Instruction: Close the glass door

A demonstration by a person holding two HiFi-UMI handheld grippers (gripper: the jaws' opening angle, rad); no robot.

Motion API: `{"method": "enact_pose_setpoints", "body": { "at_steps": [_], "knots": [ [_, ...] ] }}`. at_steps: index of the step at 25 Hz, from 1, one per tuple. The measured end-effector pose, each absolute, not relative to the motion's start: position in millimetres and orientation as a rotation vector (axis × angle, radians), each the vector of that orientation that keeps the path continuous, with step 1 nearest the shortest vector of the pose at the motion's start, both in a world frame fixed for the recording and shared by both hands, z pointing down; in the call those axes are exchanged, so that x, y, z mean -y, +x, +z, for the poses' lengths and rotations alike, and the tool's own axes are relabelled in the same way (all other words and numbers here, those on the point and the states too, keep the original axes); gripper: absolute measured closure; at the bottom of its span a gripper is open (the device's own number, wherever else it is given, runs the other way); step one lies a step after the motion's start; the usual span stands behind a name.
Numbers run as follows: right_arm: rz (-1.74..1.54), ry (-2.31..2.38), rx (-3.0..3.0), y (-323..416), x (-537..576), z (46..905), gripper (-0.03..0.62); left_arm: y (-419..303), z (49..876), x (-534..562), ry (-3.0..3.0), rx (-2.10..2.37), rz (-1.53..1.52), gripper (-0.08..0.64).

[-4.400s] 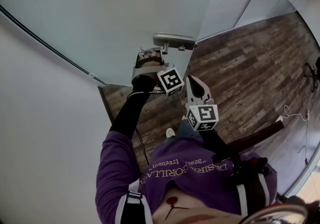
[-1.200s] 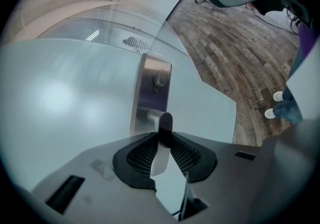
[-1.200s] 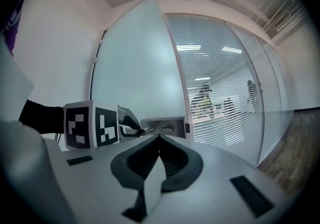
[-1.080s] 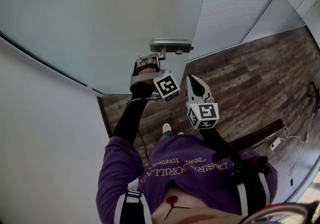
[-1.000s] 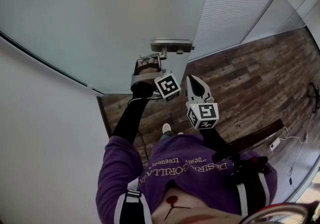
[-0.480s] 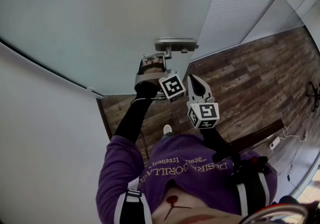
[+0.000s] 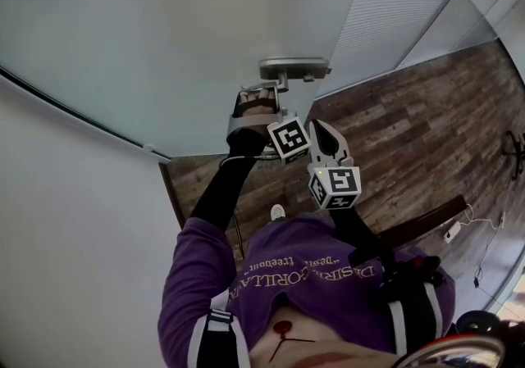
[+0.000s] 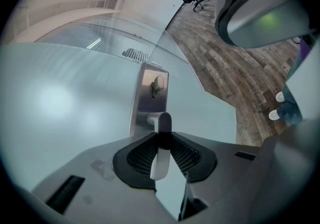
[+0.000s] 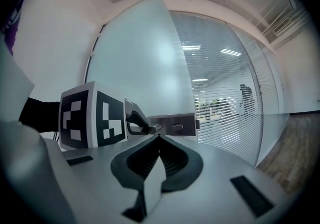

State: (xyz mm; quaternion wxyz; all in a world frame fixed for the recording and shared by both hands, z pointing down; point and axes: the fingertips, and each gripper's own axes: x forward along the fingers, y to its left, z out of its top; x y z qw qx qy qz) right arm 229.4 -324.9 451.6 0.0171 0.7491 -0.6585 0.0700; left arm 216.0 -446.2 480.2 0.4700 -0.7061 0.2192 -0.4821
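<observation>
**Left gripper [image 8: 160, 139] grips the handle [image 8: 162, 119]**

The left jaws are part-closed, pressing on the lever between them. The glass door [image 8: 65, 103] spreads just ahead of those jaws. The right gripper [image 9: 159, 140] is just beside the left one, its jaws together and empty.
</observation>
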Motion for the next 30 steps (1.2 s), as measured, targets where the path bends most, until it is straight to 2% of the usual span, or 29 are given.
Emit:
{"method": "enact_pose_setpoints", "body": {
  "at_steps": [16, 30],
  "knots": [
    [0.231, 2.379, 1.961, 264.6, 321.2, 456.4, 0.603, 226.8, 479.3, 460.6, -1.727, -0.564, -1.187, 0.469],
    [0.224, 2.280, 2.063, 293.1, 361.0, 449.7, 0.603, 230.1, 472.9, 481.1, -1.720, -0.603, -1.190, 0.468]
  ]
}}
